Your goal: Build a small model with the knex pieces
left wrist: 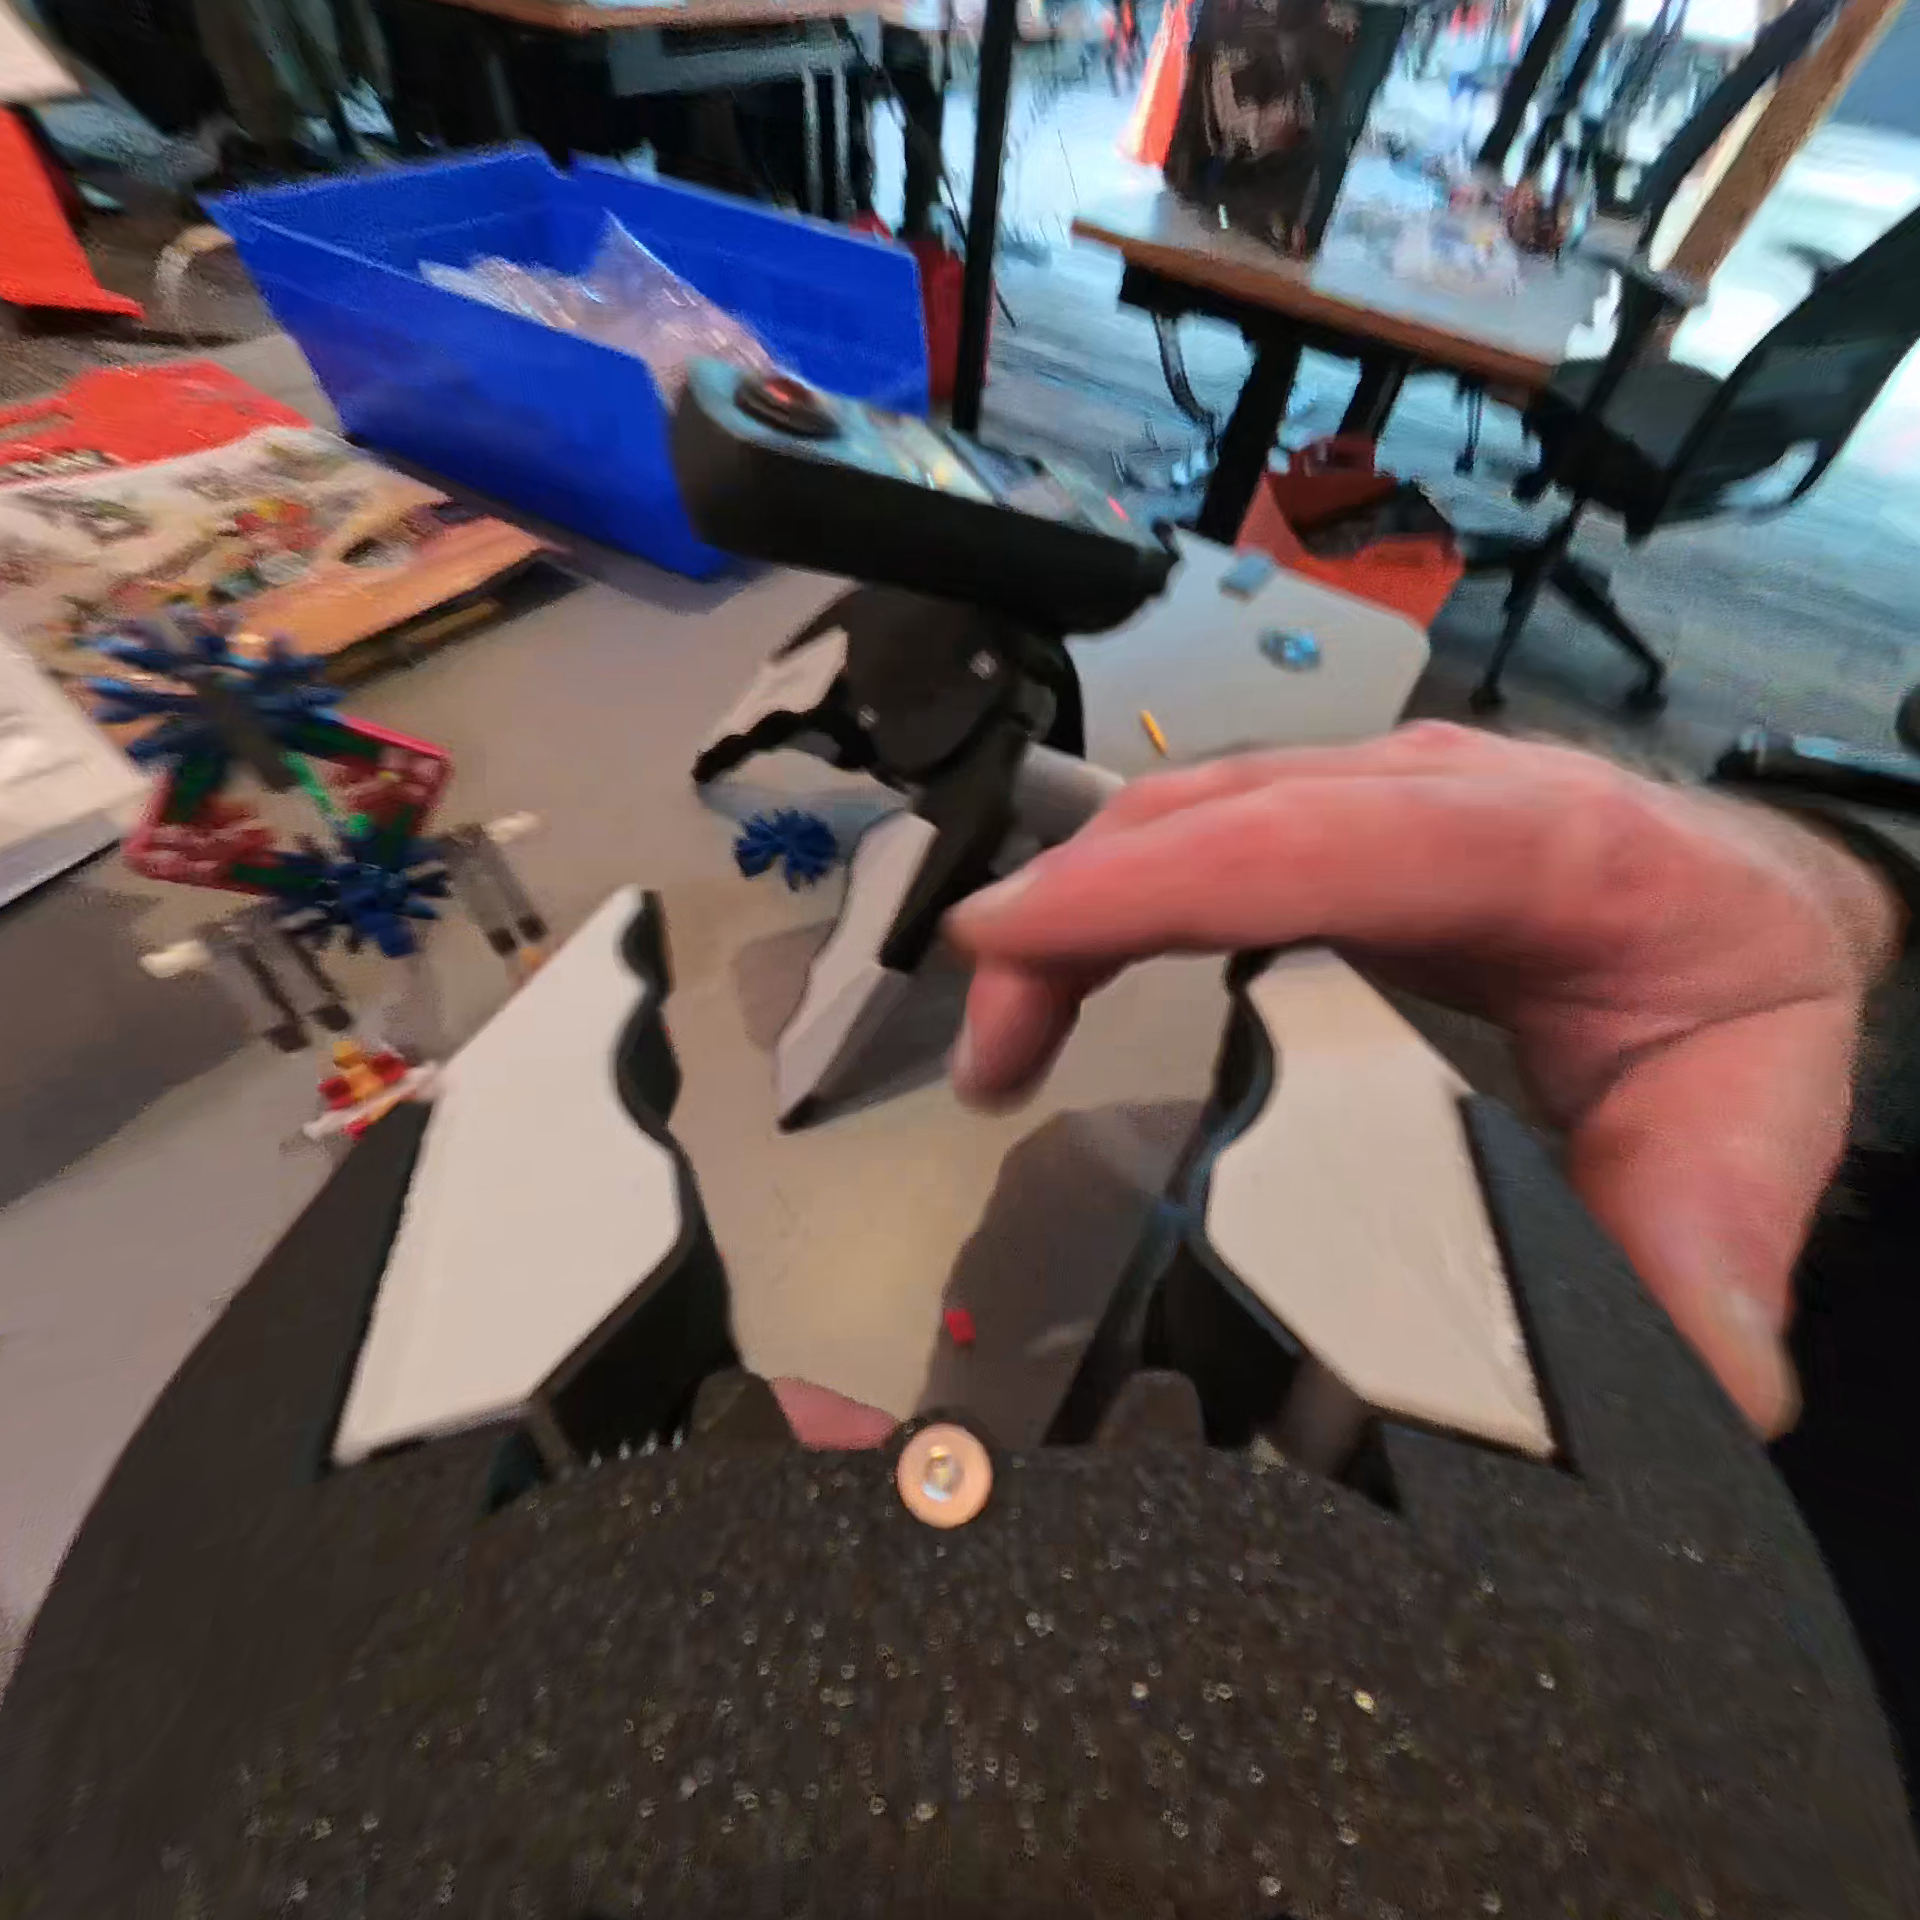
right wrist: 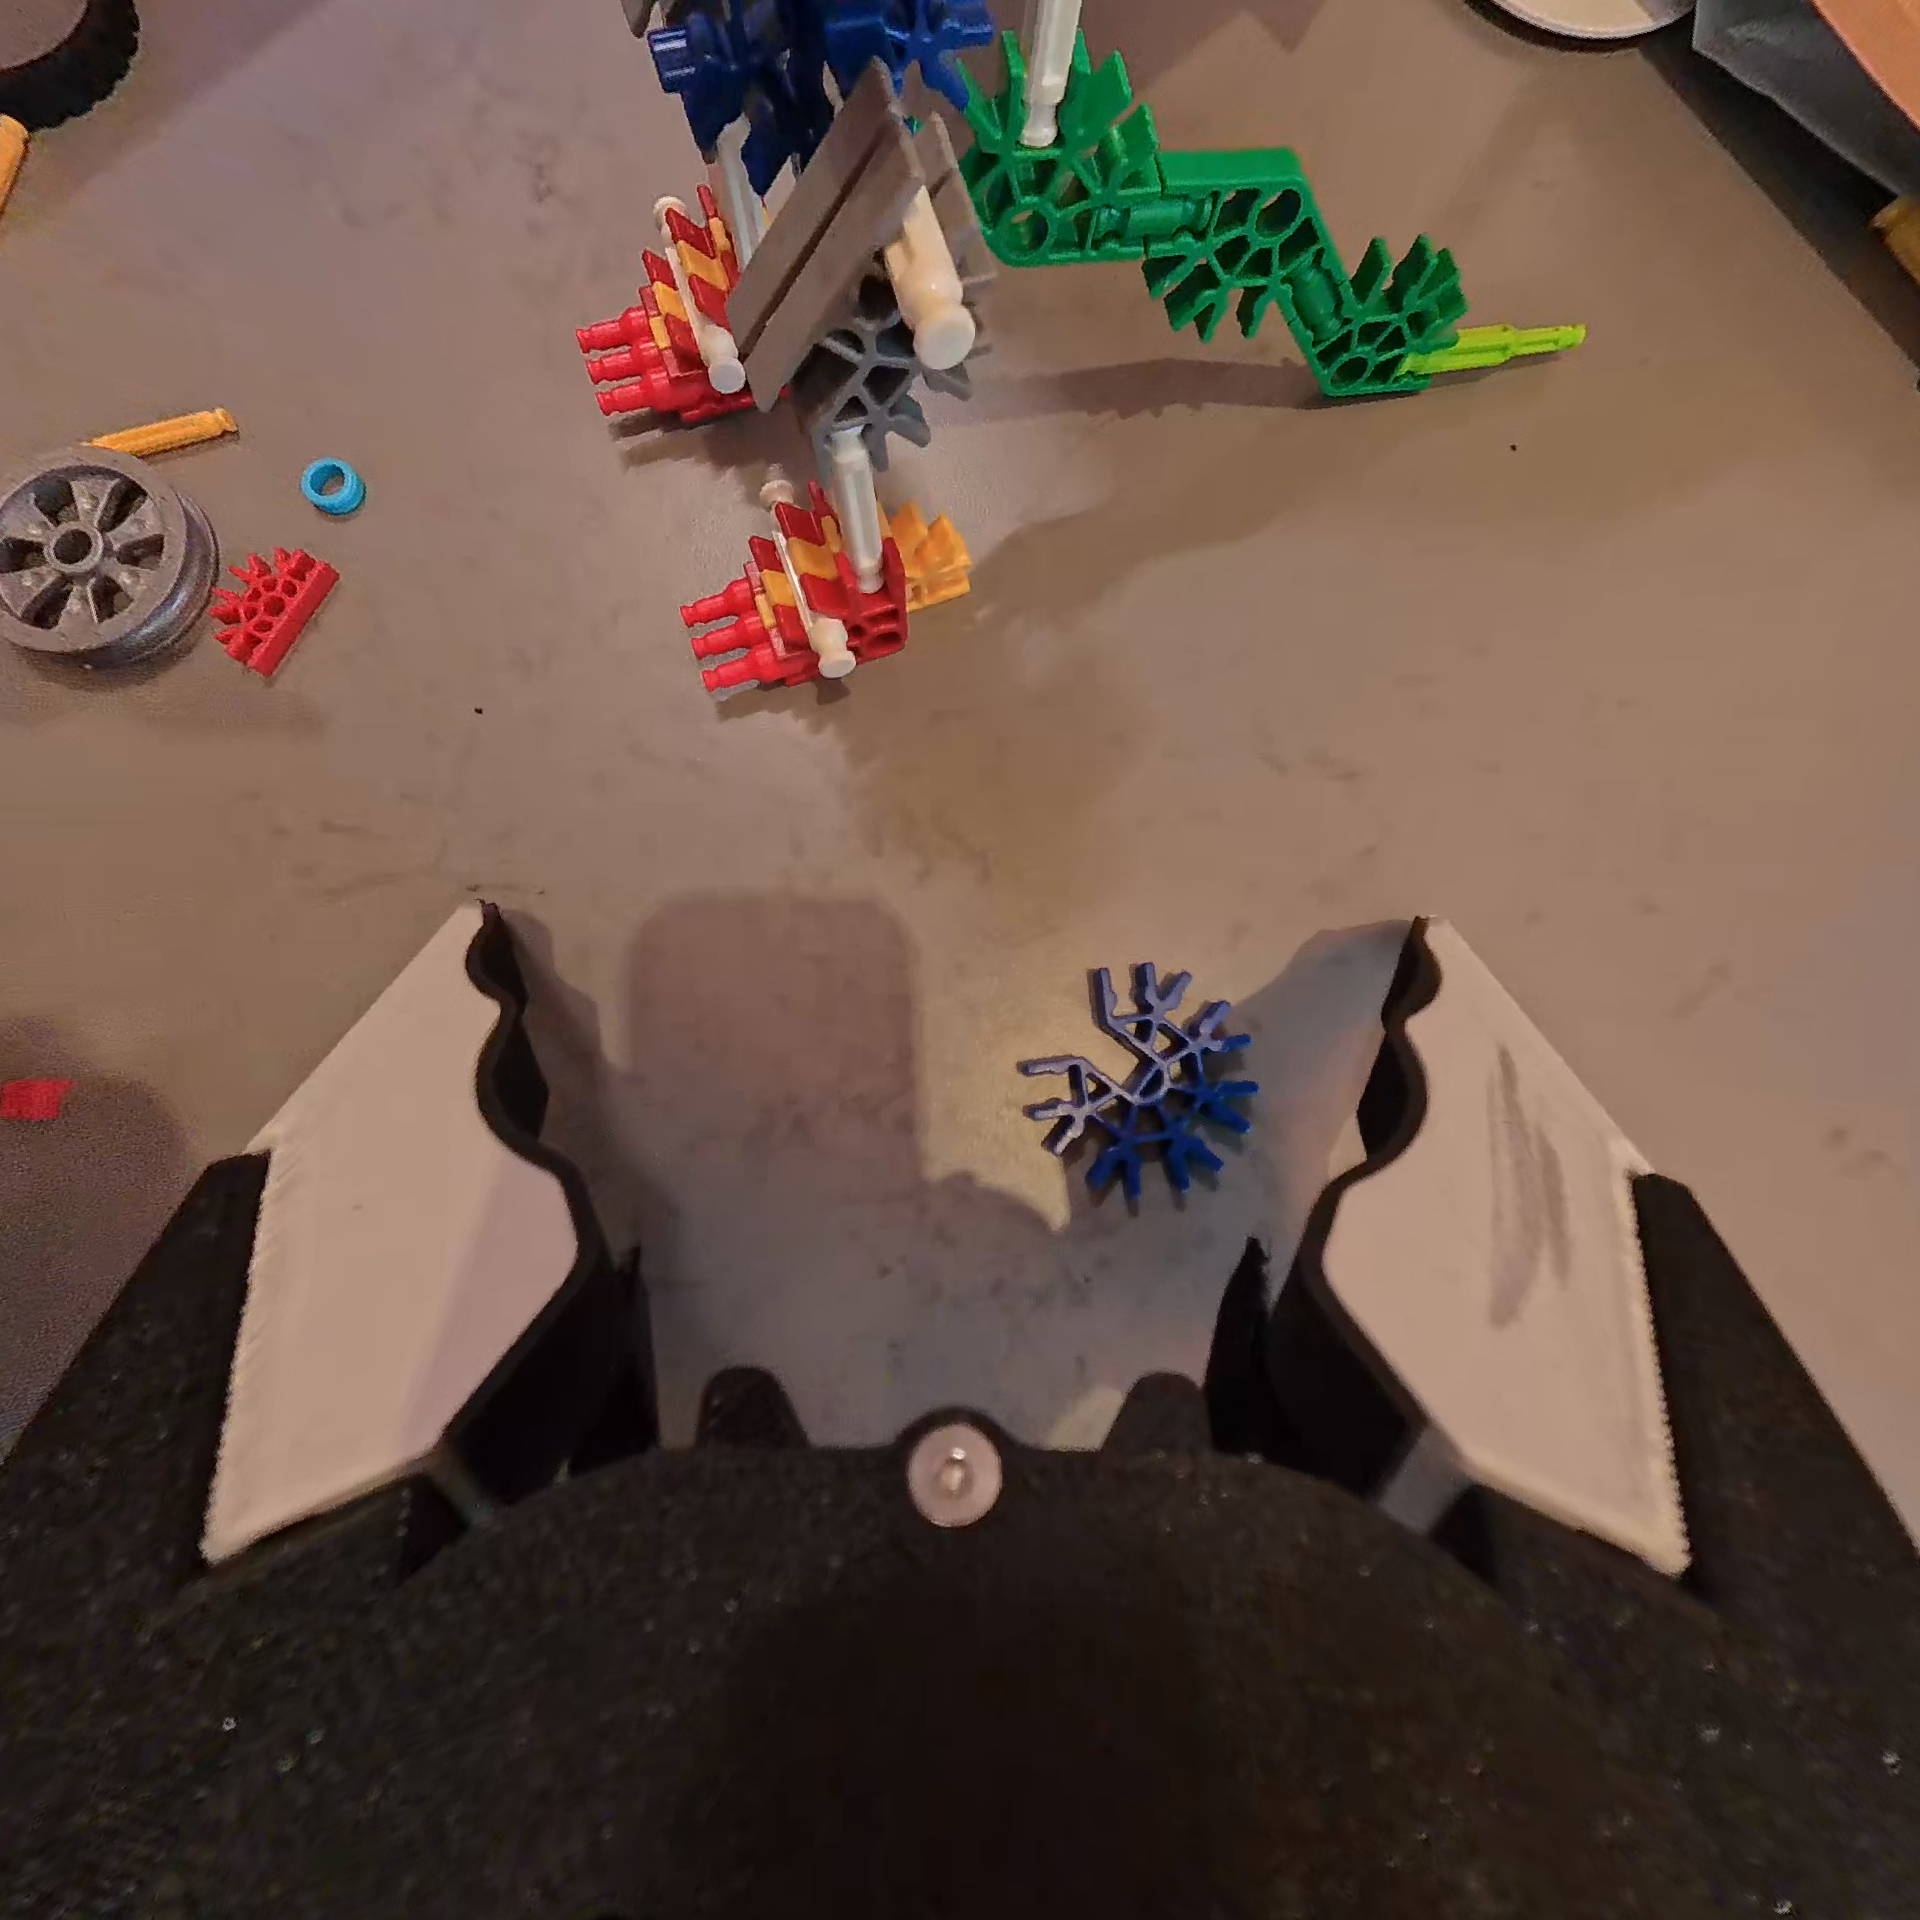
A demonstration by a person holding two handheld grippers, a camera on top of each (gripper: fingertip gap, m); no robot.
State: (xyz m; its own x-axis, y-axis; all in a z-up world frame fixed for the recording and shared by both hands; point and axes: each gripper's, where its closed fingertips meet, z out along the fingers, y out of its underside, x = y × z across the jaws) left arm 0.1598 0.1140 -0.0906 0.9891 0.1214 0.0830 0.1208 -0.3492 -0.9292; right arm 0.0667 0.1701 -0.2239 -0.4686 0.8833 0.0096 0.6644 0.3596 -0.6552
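Right gripper (right wrist: 951,1049) agape above blue connector (right wrist: 1143,1091).

Between my right gripper (right wrist: 951,1049) fingers the table (right wrist: 1455,790) is bare except for a blue connector (right wrist: 1148,1091) by the right finger. Farther ahead the toy model (right wrist: 831,312) blocks the way; a wheel (right wrist: 94,566) and red piece (right wrist: 272,608) lie far left.

Blurred toy model (left wrist: 281,821) and blue bin (left wrist: 540,353); black tyre (right wrist: 62,52) cut by the frame's top-left corner.
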